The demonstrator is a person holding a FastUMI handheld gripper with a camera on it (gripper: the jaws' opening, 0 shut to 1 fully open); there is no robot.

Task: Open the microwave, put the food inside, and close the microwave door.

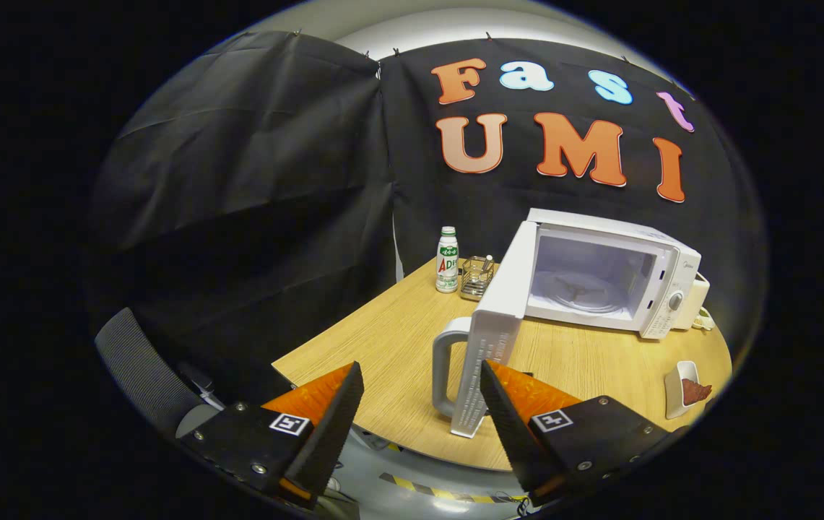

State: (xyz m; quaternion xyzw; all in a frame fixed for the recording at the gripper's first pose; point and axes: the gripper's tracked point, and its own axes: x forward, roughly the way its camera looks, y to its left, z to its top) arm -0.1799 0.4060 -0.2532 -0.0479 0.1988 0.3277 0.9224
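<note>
Now, with the microwave door swung wide just ahead of my spread, empty fingers, I should swing to four o'clock for the white dish of food, clearing the door handle, far from the bottle and wire basket at twelve o'clock.

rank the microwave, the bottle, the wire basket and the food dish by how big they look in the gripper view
1. microwave
2. bottle
3. food dish and wire basket look alike; the dish sits nearer the camera, so unranked.
</note>
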